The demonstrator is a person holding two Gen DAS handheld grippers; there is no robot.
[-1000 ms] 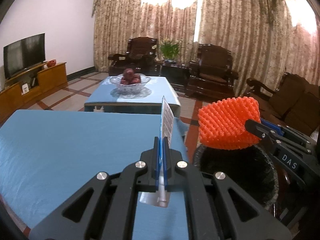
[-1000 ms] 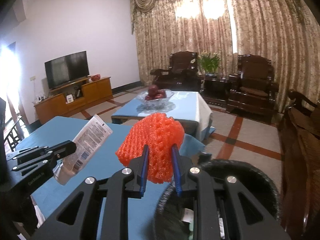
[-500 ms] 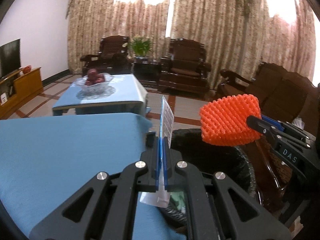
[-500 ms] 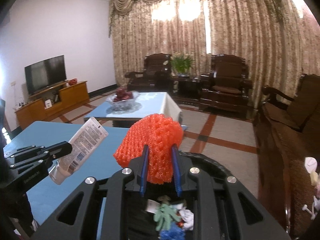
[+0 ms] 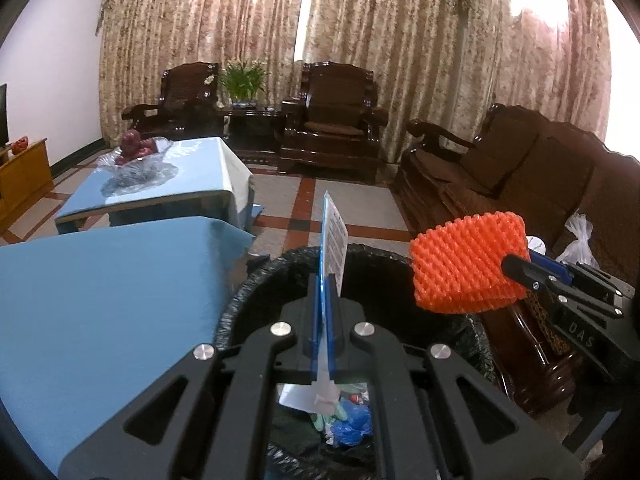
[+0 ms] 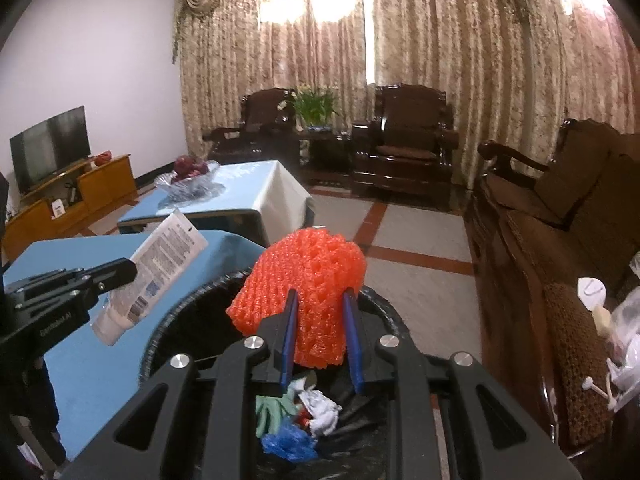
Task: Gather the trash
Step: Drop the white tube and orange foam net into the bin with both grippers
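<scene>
The left gripper (image 5: 324, 280) is clamped flat on a white squeeze tube (image 6: 160, 268), held above the near rim of the black-lined trash bin (image 5: 256, 292), just beside the blue table's (image 5: 100, 292) right edge. The right gripper (image 6: 320, 320) grips an orange foam fruit net (image 6: 308, 280) narrowly, above the bin's opening over crumpled trash (image 6: 304, 412).

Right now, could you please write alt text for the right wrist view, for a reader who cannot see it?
The right tongs grip an orange foam net above an open black bin with trash inside. At left, the left tongs hold a white tube near the blue table; behind are dark armchairs and curtains.
</scene>
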